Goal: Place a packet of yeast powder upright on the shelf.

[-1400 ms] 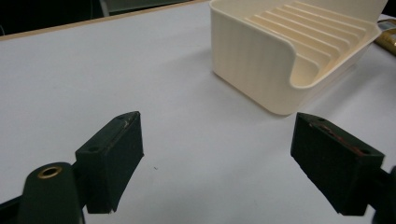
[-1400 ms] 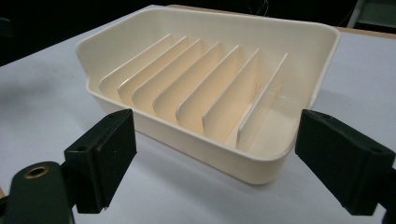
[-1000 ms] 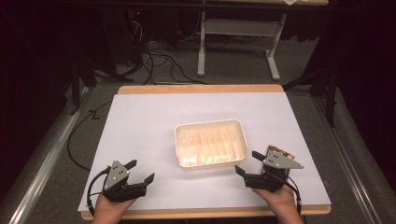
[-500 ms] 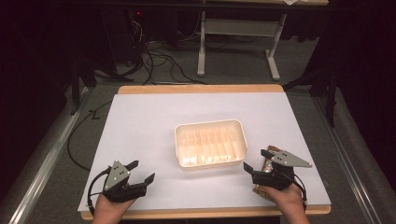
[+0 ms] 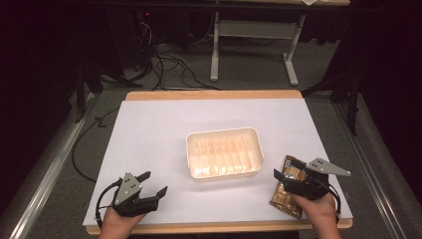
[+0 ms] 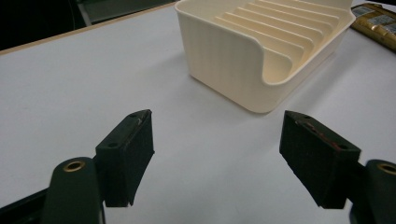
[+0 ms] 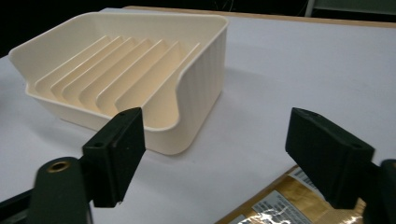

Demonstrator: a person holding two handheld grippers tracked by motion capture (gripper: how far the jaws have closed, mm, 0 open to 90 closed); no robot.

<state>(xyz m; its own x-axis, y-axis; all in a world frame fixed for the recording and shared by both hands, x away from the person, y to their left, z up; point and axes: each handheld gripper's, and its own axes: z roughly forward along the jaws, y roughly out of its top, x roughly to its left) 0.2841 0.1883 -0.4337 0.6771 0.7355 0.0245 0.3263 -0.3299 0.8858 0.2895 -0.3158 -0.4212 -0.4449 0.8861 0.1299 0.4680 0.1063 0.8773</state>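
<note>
A cream plastic tray (image 5: 224, 153) sits near the middle of the white table (image 5: 164, 129), rounded at the corners, its outer walls finely ribbed and its floor crossed by a row of raised slats. One short wall dips into a scooped cut-out, seen up close in both gripper views. Its long side runs across the table, left to right.

To its right, near the front edge, lies a flat gold foil packet (image 5: 287, 186), shiny and crinkled, with a printed label. Its long axis runs from front to back, tilted slightly.

The right gripper (image 5: 288, 180) hovers over that packet, jaws spread wide and holding nothing. The left gripper (image 5: 152, 184), at the front left corner, also stands wide open and empty, its blocky black jaws aimed towards the tray.
</note>
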